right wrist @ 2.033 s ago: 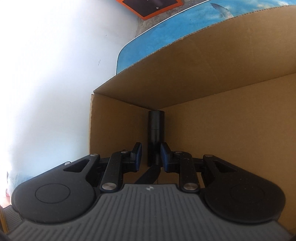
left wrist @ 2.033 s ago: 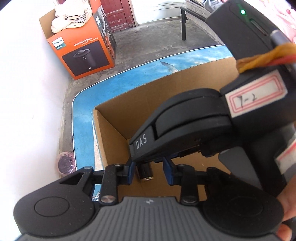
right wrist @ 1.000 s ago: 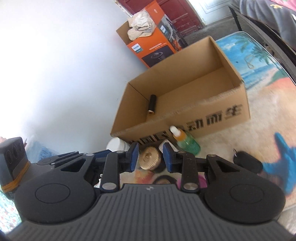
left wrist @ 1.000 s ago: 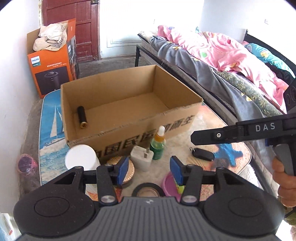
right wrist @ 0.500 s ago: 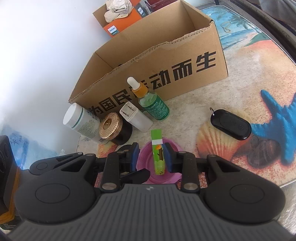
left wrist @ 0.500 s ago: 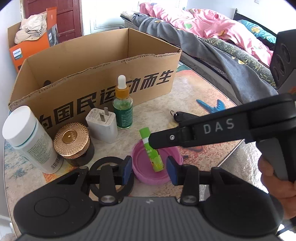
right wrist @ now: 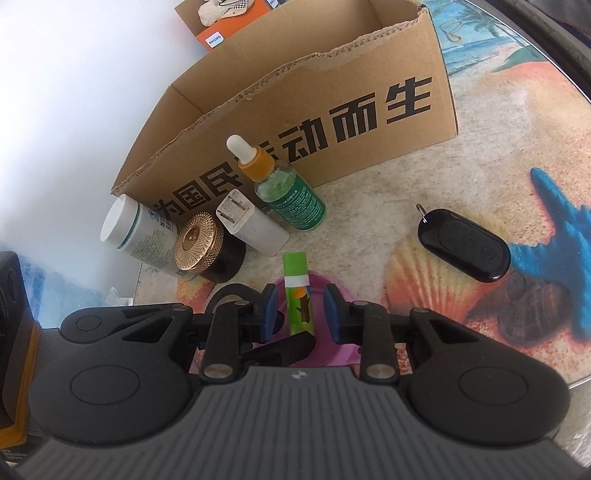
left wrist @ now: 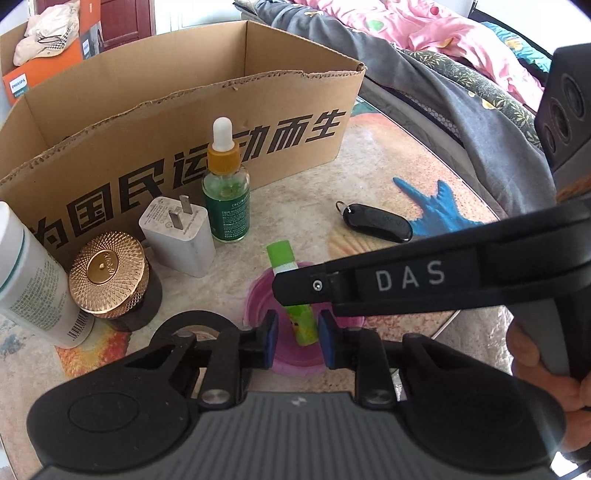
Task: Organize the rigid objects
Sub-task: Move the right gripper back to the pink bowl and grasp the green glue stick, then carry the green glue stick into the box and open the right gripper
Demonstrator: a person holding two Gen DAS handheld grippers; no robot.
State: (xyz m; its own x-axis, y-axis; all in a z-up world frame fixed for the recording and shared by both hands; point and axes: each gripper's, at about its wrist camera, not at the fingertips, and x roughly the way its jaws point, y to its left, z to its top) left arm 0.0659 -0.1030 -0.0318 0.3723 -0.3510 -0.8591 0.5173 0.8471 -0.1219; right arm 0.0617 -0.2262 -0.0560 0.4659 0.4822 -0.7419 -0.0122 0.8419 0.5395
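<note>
Behind the bench we see an orange appliance box with a pale cap on top, beside a dark red door. A bed carries a pink quilt over grey bedding.

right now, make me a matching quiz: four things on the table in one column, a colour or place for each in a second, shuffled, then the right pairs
Things:
1. dropper bottle
2. key fob
3. round jar
4. lip balm tube

Descriptions:
A. gold patterned lid
B. black, with a metal ring at one end
C. lying across the pink dish
D. green, with an orange collar

Pairs: 1-D, 2-B, 3-A, 4-C
</note>
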